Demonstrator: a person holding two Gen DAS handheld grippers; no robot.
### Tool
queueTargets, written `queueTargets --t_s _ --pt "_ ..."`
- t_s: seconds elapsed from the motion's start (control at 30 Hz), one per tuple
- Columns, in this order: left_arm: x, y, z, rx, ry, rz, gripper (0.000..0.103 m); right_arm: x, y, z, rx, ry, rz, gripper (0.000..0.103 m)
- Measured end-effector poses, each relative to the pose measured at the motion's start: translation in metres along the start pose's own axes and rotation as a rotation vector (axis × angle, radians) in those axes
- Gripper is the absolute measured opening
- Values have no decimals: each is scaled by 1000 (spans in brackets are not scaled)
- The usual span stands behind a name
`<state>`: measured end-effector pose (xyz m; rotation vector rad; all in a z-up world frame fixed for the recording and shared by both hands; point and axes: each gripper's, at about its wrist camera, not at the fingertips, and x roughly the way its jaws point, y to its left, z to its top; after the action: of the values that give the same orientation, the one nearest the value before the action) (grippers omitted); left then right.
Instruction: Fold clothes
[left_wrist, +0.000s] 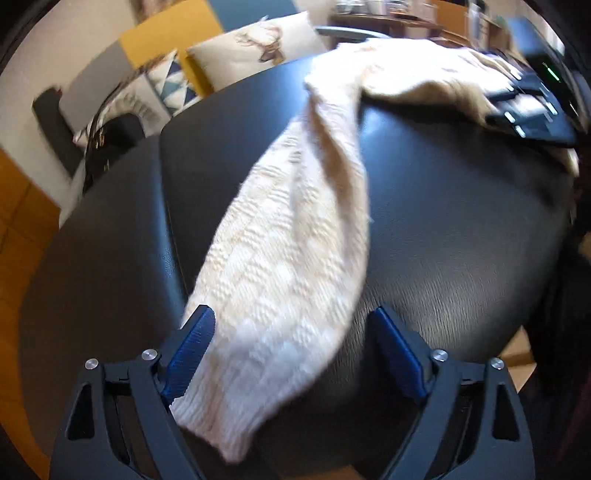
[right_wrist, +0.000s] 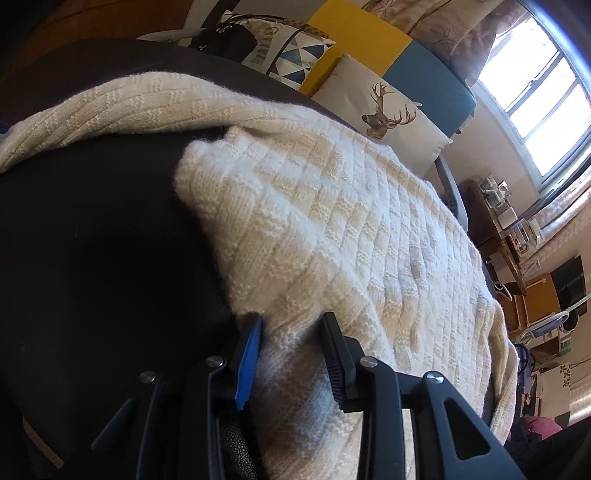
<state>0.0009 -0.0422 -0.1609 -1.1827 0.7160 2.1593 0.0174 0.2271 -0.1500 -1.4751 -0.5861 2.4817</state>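
A cream knit sweater lies on a black table. Its long sleeve runs from the sweater's body at the top right down to my left gripper. That gripper is open. The cuff lies between its blue pads, brushing the left one and clear of the right one. In the right wrist view the sweater's body covers the table, and my right gripper is shut on a bunched fold at its near edge. The right gripper also shows blurred on the sweater's far part.
Behind the table stand a deer-print cushion, a triangle-patterned cushion and a black bag. A bright window and a cluttered wooden shelf are at the right. The table's rounded edge drops off on the left.
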Motion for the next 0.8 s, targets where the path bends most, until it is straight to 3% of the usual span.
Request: queueTargets --t_s 0.03,0.07,0.1,0.2,0.33,0.5,0.6,0.67,0.8 --pt "1 3 4 -33 -3 -33 51 0 0 0 -1 -2 0 33" --pt "1 5 7 -55 -2 -23 31 0 0 0 0 -3 2 33" --pt "2 7 10 -73 -2 -2 19 -1 0 0 3 -4 5 33" --pt "2 25 12 -202 -21 -53 13 -1 -3 -2 16 -13 20 33" --pt "-26 56 7 -420 -117 -136 10 -2 -7 -2 37 -14 47 33" --pt "-80 135 8 -679 -257 -318 10 -5 -24 4 132 0 147 32" --pt "-97 182 16 -744 -266 -278 10 -11 -35 14 197 -16 212 31" --pt "-74 216 18 -811 -158 -233 10 -12 -34 23 209 -11 262 31" --pt "-8 272 6 -964 113 -128 12 -30 -41 40 255 -46 506 31"
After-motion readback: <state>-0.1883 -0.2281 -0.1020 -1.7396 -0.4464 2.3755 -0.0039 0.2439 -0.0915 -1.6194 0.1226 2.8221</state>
